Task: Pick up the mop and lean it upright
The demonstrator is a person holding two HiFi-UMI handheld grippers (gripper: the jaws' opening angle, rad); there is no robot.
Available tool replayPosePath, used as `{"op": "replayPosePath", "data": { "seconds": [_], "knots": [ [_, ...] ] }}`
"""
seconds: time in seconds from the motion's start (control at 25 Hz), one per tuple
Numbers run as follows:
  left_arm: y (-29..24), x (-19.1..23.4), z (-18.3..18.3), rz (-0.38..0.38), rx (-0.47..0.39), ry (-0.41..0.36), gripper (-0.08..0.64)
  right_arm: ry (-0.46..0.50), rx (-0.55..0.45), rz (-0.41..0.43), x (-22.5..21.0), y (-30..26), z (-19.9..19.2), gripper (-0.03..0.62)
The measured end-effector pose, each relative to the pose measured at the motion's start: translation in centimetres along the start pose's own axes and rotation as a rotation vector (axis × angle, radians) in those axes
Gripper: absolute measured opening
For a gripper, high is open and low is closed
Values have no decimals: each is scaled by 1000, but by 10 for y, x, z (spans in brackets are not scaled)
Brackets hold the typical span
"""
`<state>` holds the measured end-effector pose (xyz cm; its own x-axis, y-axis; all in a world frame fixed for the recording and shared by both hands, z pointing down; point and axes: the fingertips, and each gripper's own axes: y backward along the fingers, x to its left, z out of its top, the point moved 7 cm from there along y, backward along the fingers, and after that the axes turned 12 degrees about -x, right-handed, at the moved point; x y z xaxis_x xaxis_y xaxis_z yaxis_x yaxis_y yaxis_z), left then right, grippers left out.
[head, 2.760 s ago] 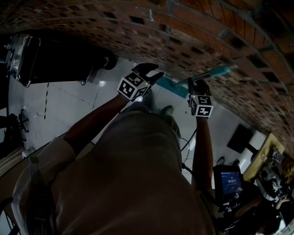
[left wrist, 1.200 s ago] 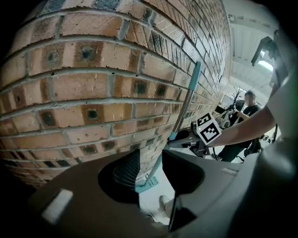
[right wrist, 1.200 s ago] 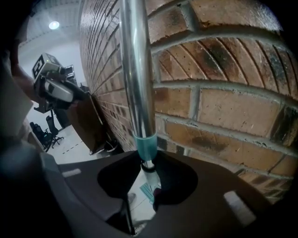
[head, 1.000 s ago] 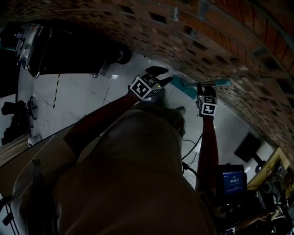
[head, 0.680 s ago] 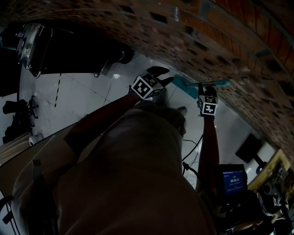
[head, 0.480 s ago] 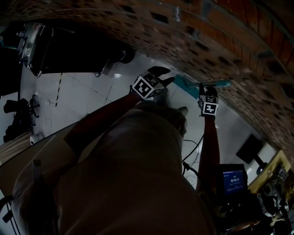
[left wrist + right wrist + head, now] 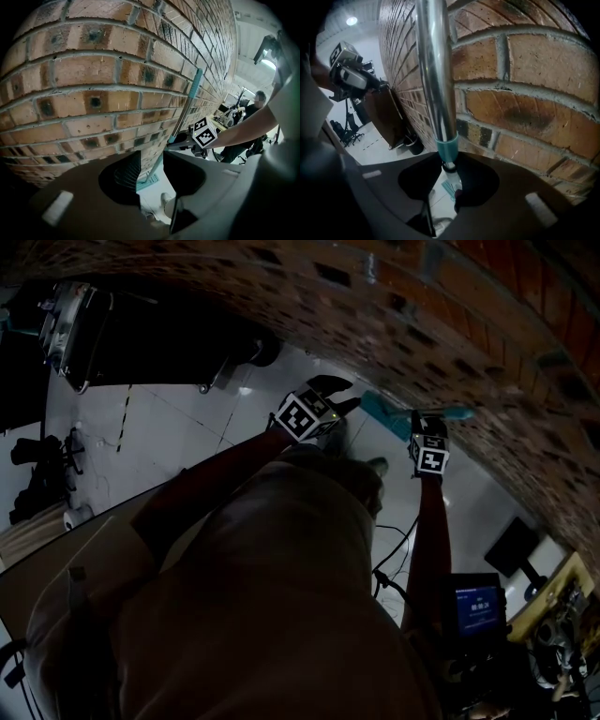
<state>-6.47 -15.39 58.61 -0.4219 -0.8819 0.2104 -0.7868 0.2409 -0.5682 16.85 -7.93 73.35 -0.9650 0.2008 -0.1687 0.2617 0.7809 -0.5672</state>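
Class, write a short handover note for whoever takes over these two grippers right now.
Left gripper: open, empty, near the brick wall.
Right gripper: shut on the mop pole.
Mop: nearly upright along that wall, mop head down at the floor.
Done: mop picked up and raised.
Left: settle the pole on the bricks, then probably open the right jaws and check it stays.

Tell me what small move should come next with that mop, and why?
Probably open the right gripper gently. It is clamped on the mop handle, which stands nearly upright along the brick wall, its teal head down near the floor, so it looks ready to lean unaided.
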Motion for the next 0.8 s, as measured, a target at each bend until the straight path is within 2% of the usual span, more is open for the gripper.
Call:
{"op": "replayPosePath", "data": {
  "seconds": [0.8],
  "knots": [
    [-5,2,-15,-3,36,3,169,26,48,11,-2,-22,-26,104]
  ]
}}
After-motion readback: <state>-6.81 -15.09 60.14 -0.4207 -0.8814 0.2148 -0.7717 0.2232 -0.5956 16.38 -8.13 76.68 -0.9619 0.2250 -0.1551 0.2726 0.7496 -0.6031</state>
